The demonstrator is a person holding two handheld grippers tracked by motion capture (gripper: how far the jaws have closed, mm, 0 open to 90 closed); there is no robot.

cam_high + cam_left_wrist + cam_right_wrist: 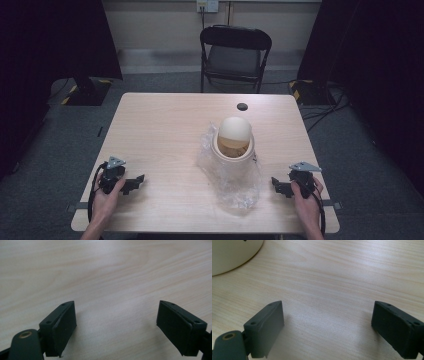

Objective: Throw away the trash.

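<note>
Both hands rest at the near edge of the worktop [150, 120], the left gripper [136, 183] and right gripper [278, 186] each spread wide and empty. Between them, well apart from either, a cream tub [233, 146] sits on a crumpled clear plastic bag [235, 187]; nothing seems started. From the right gripper view, the tub's wall [232, 255] shows close; its contents appear from the high view.

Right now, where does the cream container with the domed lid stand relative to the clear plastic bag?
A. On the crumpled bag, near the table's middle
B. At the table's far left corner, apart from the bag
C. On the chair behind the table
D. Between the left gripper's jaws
A: in the high view the cream container stands on the crumpled clear plastic bag, which spreads out around its base.
</note>
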